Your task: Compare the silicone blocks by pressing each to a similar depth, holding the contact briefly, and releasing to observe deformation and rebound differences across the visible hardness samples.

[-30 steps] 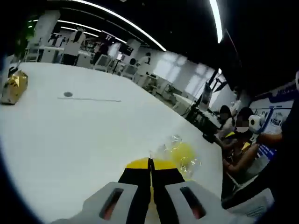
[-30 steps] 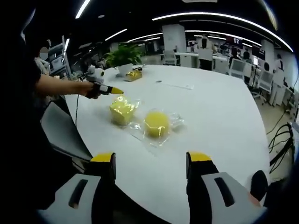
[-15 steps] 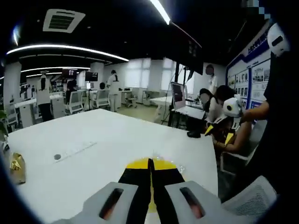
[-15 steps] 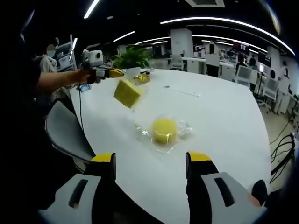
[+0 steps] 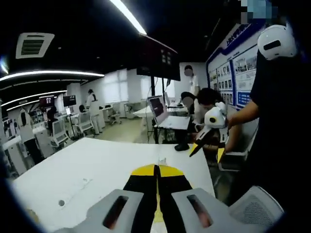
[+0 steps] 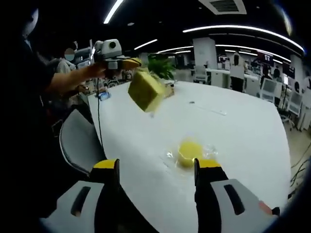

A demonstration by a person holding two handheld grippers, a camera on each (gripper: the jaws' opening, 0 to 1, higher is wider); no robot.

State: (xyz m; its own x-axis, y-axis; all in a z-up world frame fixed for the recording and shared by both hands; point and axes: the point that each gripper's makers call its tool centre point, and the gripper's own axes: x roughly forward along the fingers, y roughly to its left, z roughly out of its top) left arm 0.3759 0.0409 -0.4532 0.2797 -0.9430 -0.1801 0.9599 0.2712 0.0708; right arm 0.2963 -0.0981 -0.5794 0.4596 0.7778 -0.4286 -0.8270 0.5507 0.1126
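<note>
In the left gripper view, the left tongs [image 5: 156, 177] are clenched, their yellow-tipped jaws pressed together with a scrap of clear wrap poking up above the tips. They are raised over the white desk [image 5: 97, 165]. The right tongs [image 5: 208, 148] show at the right, held by a person's hand.

In the right gripper view, the right tongs [image 6: 154, 170] are released, jaws well apart and holding nothing. The left tongs [image 6: 127, 63] hold a square yellow block [image 6: 146, 91] up in the air by its wrapper, tilted, well above the desk. A round yellow block [image 6: 189, 151] lies in its clear bag on the desk, just beyond the right jaws.

No pressing is under way; this looks like handling a sample. The next move calls for setting the square block down flat, then pressing it.
</note>
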